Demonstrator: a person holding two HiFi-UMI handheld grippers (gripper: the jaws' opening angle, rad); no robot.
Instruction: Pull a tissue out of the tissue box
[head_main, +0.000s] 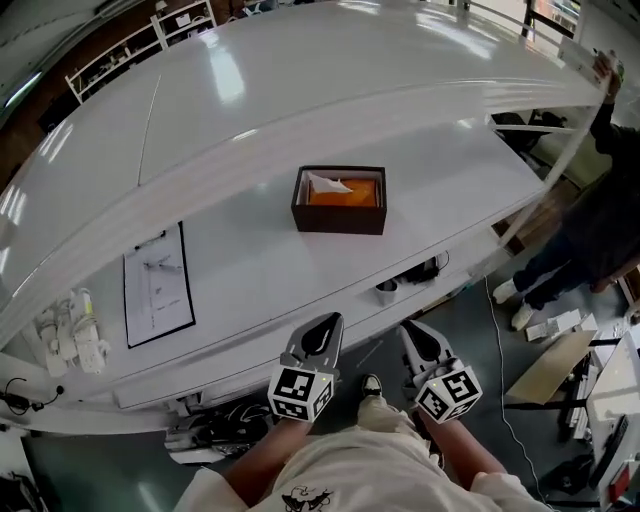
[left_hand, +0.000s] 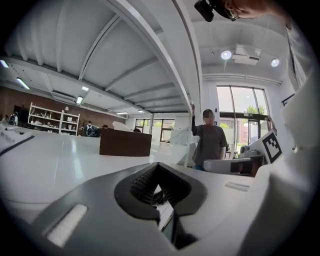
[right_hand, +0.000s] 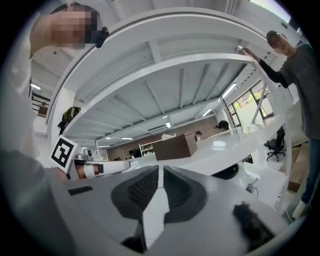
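Observation:
A dark brown tissue box (head_main: 340, 201) stands mid-table with an orange inside and a white tissue (head_main: 328, 183) poking from its top. Both grippers hover side by side off the table's front edge, well short of the box. My left gripper (head_main: 327, 321) is shut and holds nothing. My right gripper (head_main: 412, 329) is shut and empty too. In the left gripper view the closed left gripper (left_hand: 157, 166) points at the box (left_hand: 125, 142) far ahead. The right gripper view shows the right gripper (right_hand: 160, 171) with the box (right_hand: 172, 148) and its tissue (right_hand: 167, 136) beyond.
A white shelf (head_main: 300, 90) arches over the table (head_main: 250, 280). A black-edged printed sheet (head_main: 158, 285) lies at the left, white bottles (head_main: 70, 330) further left. A small cup (head_main: 388, 292) and a dark cable (head_main: 425, 270) sit at the front edge. A person (head_main: 590, 220) stands at the right end.

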